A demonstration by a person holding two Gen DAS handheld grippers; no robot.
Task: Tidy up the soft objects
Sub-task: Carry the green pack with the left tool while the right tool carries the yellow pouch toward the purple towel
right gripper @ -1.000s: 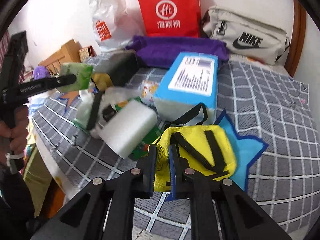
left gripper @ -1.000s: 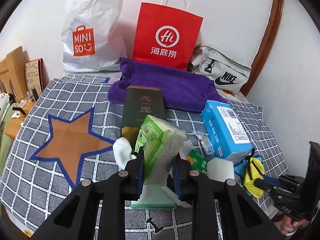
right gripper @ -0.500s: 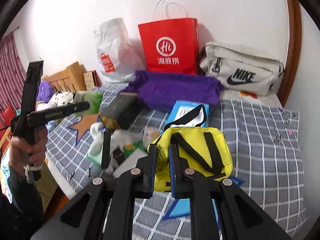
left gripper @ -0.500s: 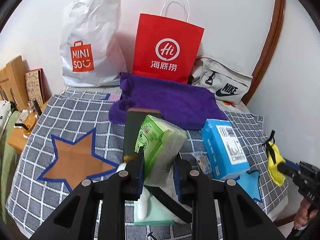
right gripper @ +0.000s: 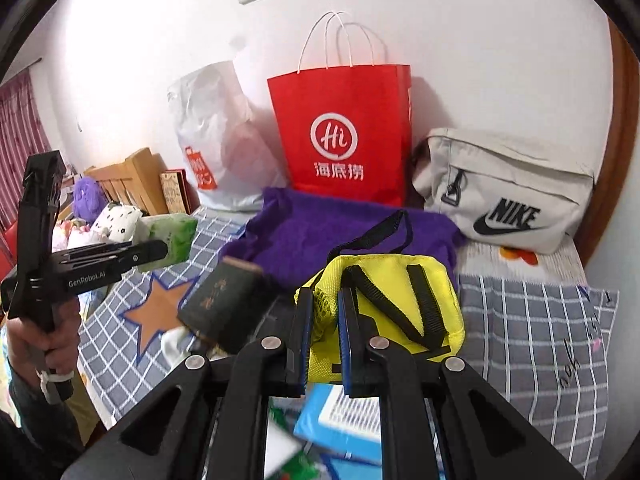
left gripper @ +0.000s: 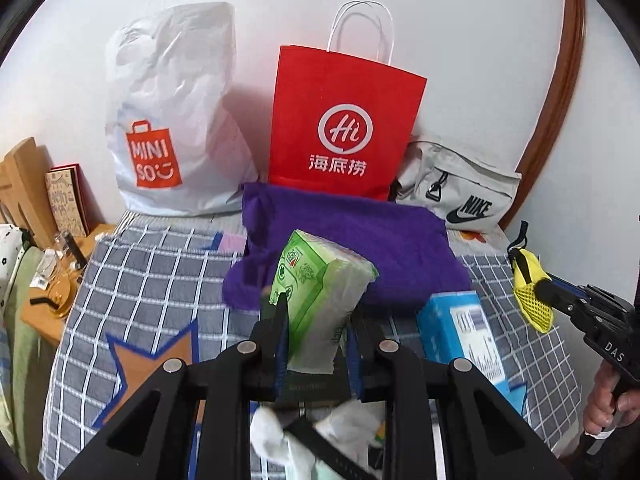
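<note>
Jaws of our left gripper (left gripper: 316, 332) clamp a green tissue pack (left gripper: 320, 296), and our right gripper (right gripper: 324, 336) clamps a yellow mesh pouch (right gripper: 384, 300); we hold both above the checked bedspread (left gripper: 152, 264).

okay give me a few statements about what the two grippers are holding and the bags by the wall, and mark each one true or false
1. The left gripper is shut on a green plastic-wrapped tissue pack. True.
2. The right gripper holds a blue box. False: it is shut on a yellow mesh pouch with black straps.
3. A red paper shopping bag with white handles stands against the wall. True.
4. The purple towel hangs from a gripper. False: it lies on the checked bedspread.
5. The grey Nike bag lies left of the red bag. False: it lies right of it.
</note>
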